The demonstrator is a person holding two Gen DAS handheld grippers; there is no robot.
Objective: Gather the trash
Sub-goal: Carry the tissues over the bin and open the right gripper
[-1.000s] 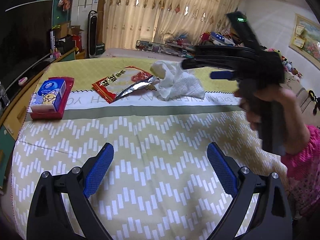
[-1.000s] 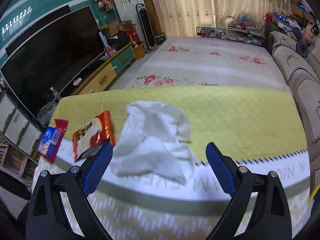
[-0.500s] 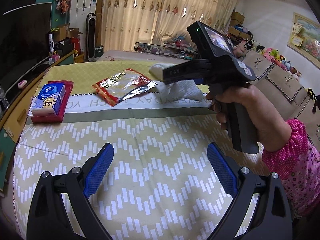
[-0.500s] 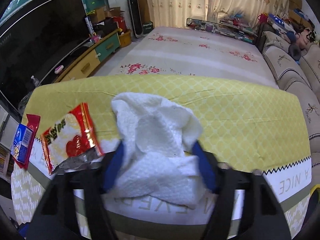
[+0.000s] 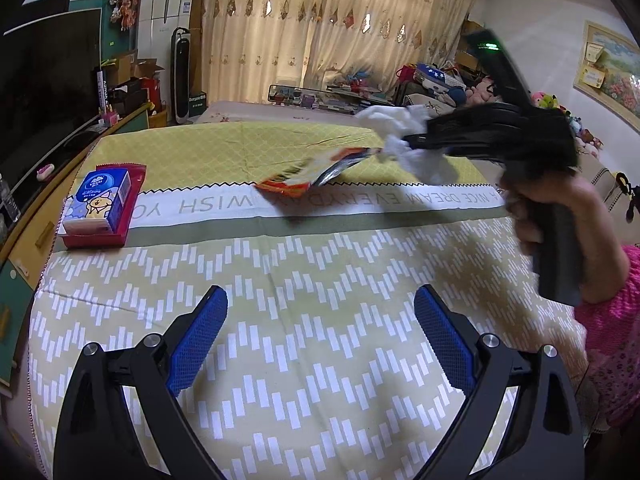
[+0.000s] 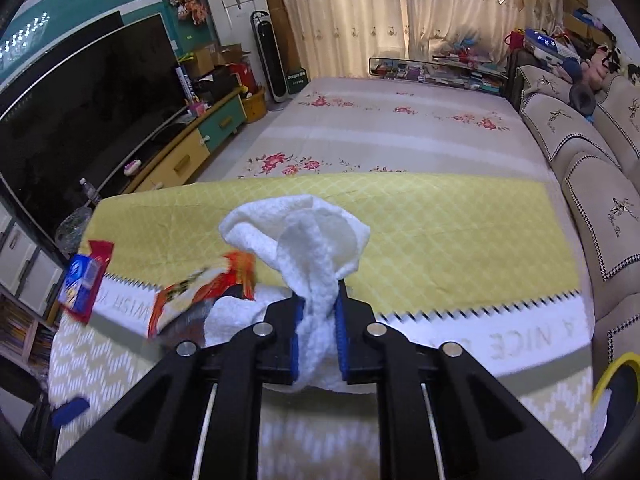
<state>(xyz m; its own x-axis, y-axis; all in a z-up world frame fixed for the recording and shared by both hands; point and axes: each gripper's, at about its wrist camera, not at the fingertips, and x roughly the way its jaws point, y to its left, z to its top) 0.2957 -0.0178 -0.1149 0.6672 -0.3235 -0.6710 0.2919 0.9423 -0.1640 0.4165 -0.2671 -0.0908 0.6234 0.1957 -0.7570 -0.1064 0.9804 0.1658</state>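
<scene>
In the left wrist view, the left gripper point(image 5: 320, 332) hangs over the chevron-patterned tablecloth point(image 5: 320, 280) near its front edge, blue pads spread wide apart with nothing between them. Toward the far right, the right gripper point(image 5: 416, 146) holds a crumpled white paper towel point(image 5: 400, 132) lifted off the cloth. A red snack wrapper point(image 5: 312, 172) hangs blurred just beside it. A tissue pack point(image 5: 102, 200) sits near the left edge.

In the right wrist view, the right gripper point(image 6: 318, 332) is clamped on the paper towel point(image 6: 304, 232), with the wrapper point(image 6: 200, 292) just left.
</scene>
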